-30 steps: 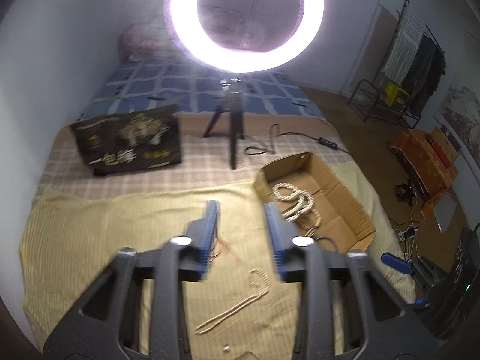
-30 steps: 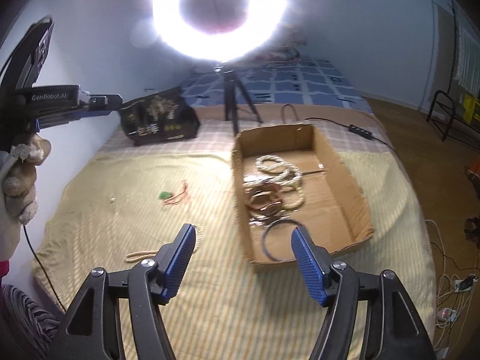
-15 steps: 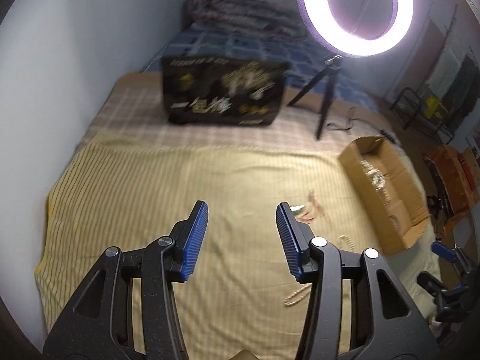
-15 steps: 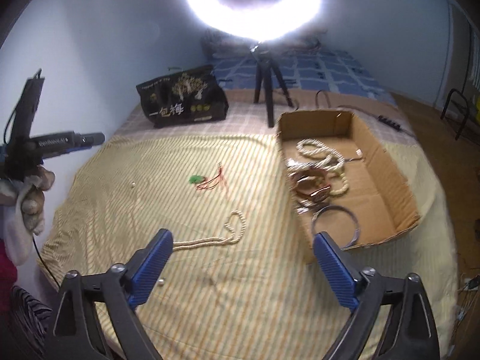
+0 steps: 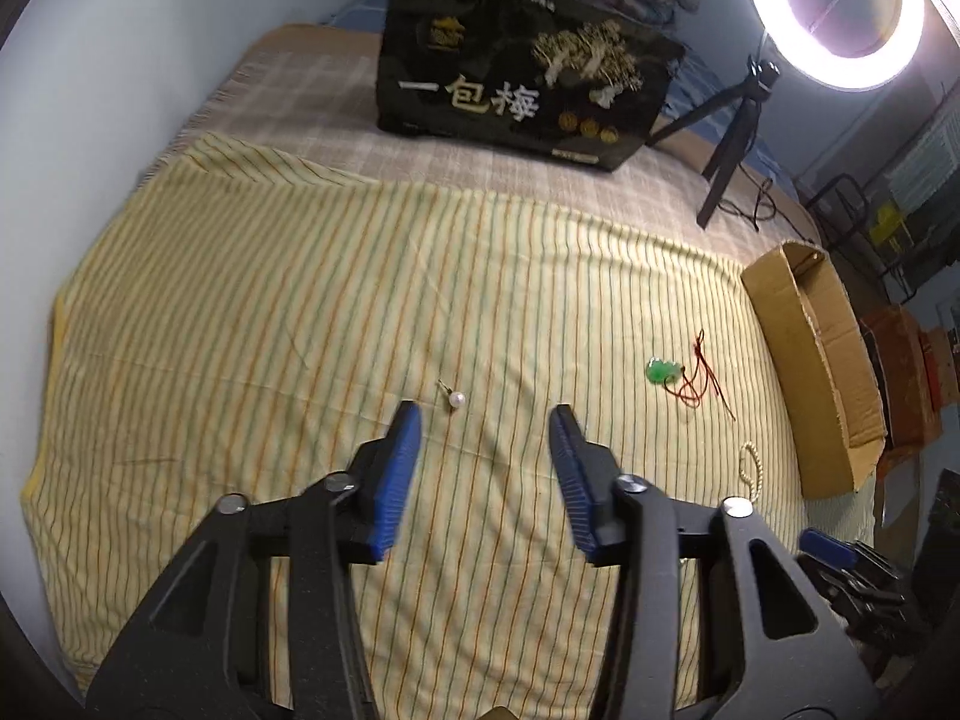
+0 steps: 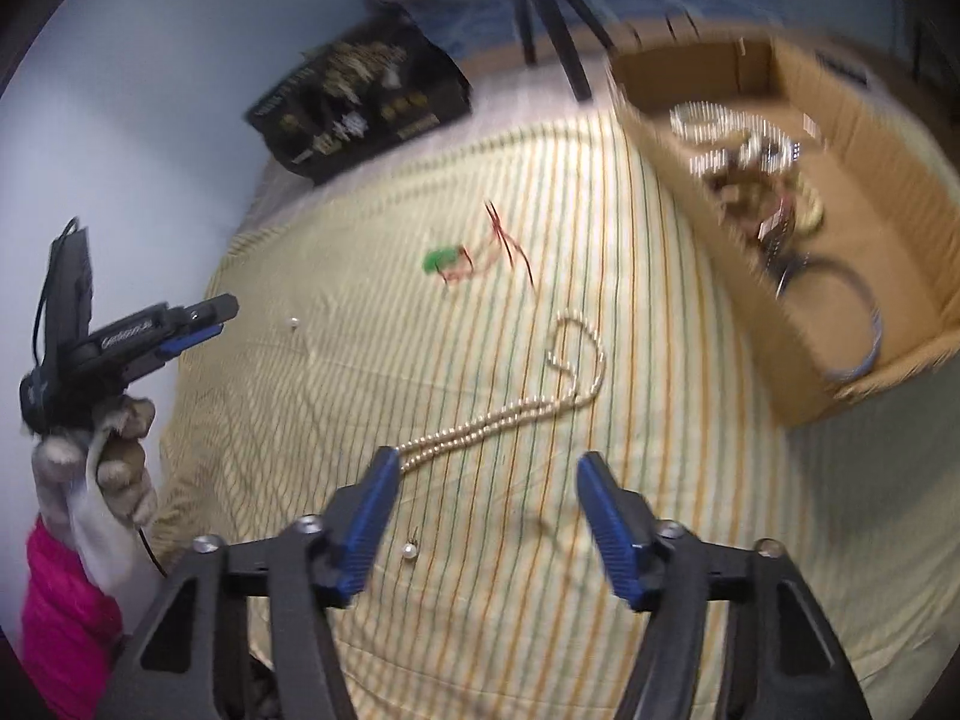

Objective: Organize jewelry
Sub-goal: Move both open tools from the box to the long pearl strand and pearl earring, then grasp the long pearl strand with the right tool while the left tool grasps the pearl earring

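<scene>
Left gripper hangs over the yellow striped cloth, blue pads spread wide with nothing between them. Just ahead of its left fingertip, slightly inside the gap line, sits a small pearl earring, close to the pad but not touching. Off to the right lies a green pendant on a red cord, well clear of the tongs, and farther right a pearl necklace peeks in beside the cardboard box.

Over to the right gripper: its tongs gape too, holding nothing. The pearl necklace trails across the cloth, its near end running right up to the left fingertip; contact is hard to call. A second pearl earring lies low between the fingers, nearer the left one. The cardboard box, up to the right, already holds a tangle of bead strands and a dark bangle, though motion blur smears the details. A black printed bag stands at the far end.
</scene>
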The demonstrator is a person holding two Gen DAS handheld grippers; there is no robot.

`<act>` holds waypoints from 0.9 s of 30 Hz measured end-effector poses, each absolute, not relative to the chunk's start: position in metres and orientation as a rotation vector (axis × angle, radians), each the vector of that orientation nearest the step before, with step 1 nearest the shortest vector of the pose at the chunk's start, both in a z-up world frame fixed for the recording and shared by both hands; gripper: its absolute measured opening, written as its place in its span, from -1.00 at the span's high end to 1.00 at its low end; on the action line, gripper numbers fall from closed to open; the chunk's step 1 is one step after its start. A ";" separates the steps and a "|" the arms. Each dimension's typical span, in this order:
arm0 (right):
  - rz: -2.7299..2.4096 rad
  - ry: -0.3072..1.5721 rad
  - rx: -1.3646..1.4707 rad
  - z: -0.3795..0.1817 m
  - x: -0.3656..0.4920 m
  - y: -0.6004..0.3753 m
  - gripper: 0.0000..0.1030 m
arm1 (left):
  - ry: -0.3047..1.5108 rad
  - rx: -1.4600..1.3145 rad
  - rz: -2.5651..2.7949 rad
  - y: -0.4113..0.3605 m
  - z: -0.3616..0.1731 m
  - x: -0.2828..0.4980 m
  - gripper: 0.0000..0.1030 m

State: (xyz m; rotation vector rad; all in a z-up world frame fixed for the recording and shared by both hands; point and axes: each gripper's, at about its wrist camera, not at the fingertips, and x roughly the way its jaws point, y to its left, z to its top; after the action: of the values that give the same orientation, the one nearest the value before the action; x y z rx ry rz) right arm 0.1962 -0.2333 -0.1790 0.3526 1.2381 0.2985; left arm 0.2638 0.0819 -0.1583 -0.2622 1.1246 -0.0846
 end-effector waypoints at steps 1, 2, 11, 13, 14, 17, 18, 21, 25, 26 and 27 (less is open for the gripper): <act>0.289 1.256 0.378 -0.186 0.198 -0.234 -0.02 | 1.129 -0.260 -0.095 0.081 -0.160 0.265 0.19; 0.281 1.270 0.391 -0.191 0.200 -0.234 0.02 | 1.133 -0.256 -0.099 0.080 -0.161 0.266 0.19; 0.212 1.335 0.434 -0.221 0.215 -0.230 0.16 | 1.185 -0.310 -0.090 0.084 -0.180 0.280 0.27; 0.204 1.340 0.440 -0.225 0.219 -0.229 0.17 | 1.198 -0.318 -0.089 0.084 -0.184 0.283 0.37; 0.200 1.340 0.440 -0.226 0.220 -0.229 0.17 | 1.204 -0.323 -0.087 0.083 -0.186 0.285 0.37; 0.192 1.340 0.416 -0.229 0.224 -0.224 0.17 | 1.212 -0.323 -0.078 0.082 -0.192 0.289 0.39; 0.191 1.339 0.406 -0.229 0.226 -0.222 0.17 | 1.209 -0.324 -0.074 0.082 -0.194 0.290 0.41; 0.187 1.334 0.393 -0.230 0.231 -0.218 0.17 | 1.221 -0.335 -0.069 0.083 -0.200 0.293 0.44; 0.183 1.327 0.376 -0.232 0.238 -0.215 0.19 | 1.242 -0.335 -0.053 0.085 -0.209 0.297 0.44; 0.183 1.324 0.369 -0.232 0.240 -0.213 0.20 | 1.247 -0.334 -0.049 0.085 -0.211 0.298 0.44; 0.182 1.321 0.362 -0.232 0.242 -0.211 0.22 | 1.250 -0.334 -0.047 0.086 -0.213 0.299 0.45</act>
State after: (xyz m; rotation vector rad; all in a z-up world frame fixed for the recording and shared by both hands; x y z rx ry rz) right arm 0.2420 -0.2113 -0.2324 0.3615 1.3213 0.1824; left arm 0.2987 0.0855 -0.2130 -0.3338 1.2498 -0.0472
